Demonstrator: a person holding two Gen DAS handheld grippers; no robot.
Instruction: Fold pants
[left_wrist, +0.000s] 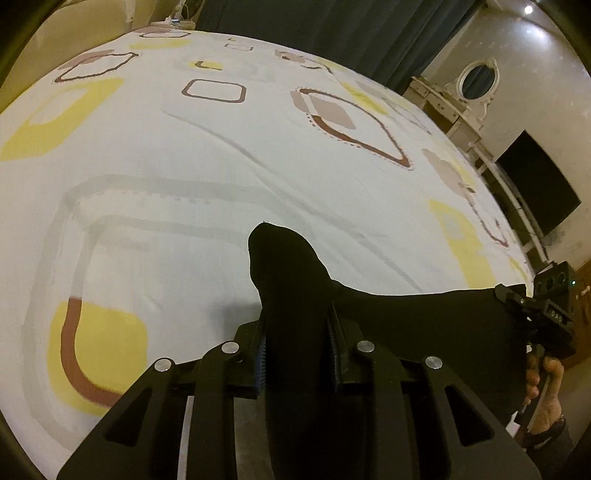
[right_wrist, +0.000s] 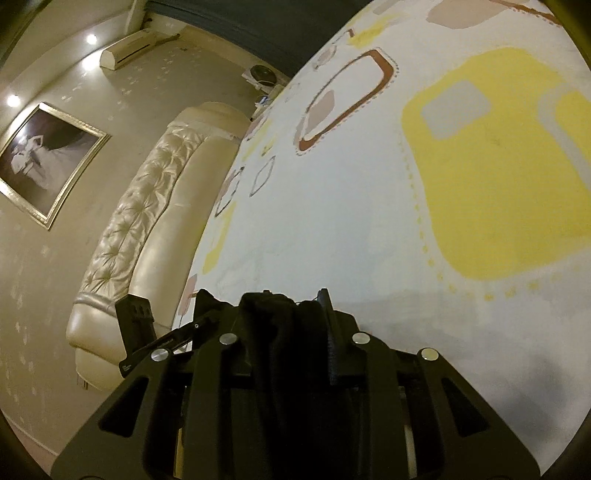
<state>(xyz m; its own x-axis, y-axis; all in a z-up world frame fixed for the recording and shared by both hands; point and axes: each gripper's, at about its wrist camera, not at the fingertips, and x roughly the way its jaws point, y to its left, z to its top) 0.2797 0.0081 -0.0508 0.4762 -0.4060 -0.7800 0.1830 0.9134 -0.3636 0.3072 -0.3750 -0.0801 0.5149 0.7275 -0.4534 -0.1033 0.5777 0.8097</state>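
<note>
Step in hand: lifting and carrying the gripped edge of the black pants (left_wrist: 295, 295). The left gripper (left_wrist: 297, 350), jaws nearly closed, pinches a fabric bunch; the right gripper (right_wrist: 284, 332) likewise clamps bunched cloth. The fabric spans toward 3 o'clock in the left view. Beyond lies the patterned bedsheet (left_wrist: 221, 155). The next move likely requires both grips travelling together, keeping the edge taut.

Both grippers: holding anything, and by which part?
Yes. The left gripper and the right gripper are each shut on a bunched edge of the black pants, stretched between them above the bedsheet. Which edge cannot be told.
</note>
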